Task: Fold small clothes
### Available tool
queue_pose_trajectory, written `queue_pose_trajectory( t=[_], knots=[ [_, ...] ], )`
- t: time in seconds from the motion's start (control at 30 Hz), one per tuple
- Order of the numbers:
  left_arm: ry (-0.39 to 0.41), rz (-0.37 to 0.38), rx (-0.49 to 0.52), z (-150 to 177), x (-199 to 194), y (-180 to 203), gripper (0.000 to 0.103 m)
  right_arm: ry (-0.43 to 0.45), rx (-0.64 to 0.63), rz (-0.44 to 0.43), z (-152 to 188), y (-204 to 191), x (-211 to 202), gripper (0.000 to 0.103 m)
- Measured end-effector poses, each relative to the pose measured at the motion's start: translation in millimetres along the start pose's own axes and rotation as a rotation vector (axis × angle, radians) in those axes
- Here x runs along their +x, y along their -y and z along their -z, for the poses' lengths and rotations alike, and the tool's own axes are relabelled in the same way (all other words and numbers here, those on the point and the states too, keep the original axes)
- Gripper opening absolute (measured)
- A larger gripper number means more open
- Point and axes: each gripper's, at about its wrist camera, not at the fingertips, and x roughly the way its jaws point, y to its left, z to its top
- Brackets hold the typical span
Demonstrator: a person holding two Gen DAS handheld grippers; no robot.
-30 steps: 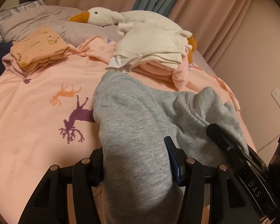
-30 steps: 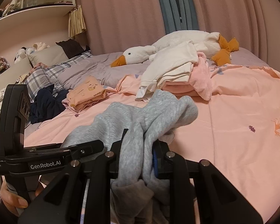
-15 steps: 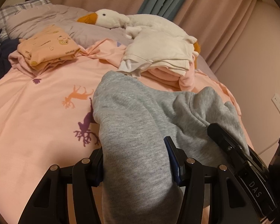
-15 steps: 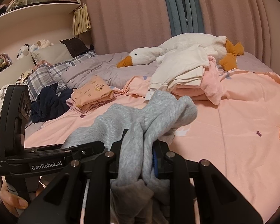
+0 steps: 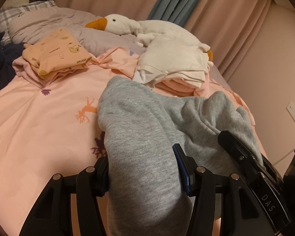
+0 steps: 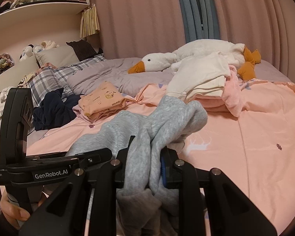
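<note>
A grey sweatshirt-knit garment [image 5: 147, 122] hangs between both grippers above the pink bedspread [image 5: 39, 122]. My left gripper [image 5: 143, 175] is shut on a wide fold of it. My right gripper [image 6: 145, 169] is shut on a bunched, narrower part of the same garment [image 6: 167, 118]. The cloth drapes forward over the fingers and hides the fingertips. The right gripper's body [image 5: 251, 167] shows at the right of the left wrist view, and the left gripper's body [image 6: 49, 169] at the left of the right wrist view.
A folded orange printed garment [image 5: 59, 55] lies at the far left on a pink one. A folded white top [image 5: 173, 63] sits on pink clothes by a plush goose [image 5: 120, 23]. Dark navy clothes [image 6: 53, 108] lie near plaid pillows [image 6: 49, 80]. Curtains and a wall stand behind.
Both grippers have moved forward toward the far side of the bed, carrying the grey garment. The grips have not changed.
</note>
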Motion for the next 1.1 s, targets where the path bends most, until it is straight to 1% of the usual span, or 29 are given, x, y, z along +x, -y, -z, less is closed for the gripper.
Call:
queue_pose_trajectory(
  t=[0.23, 0.47, 0.67, 1.1],
  knots=[
    [0.002, 0.004, -0.013, -3, 3, -13, 0.055, -0.003, -0.009, 0.008, -2, -10, 10, 0.022],
    [-0.028, -0.003, -0.033, -1, 14, -26, 0.055, -0.023, -0.019, 0.017, 5, -16, 23, 0.022],
    [-0.039, -0.016, -0.02, 2, 18, -27, 0.055, -0.037, -0.024, 0.023, 8, -17, 27, 0.022],
    [-0.089, -0.018, -0.038, 11, 24, -31, 0.055, -0.093, 0.009, 0.041, 19, -13, 29, 0.022]
  ],
)
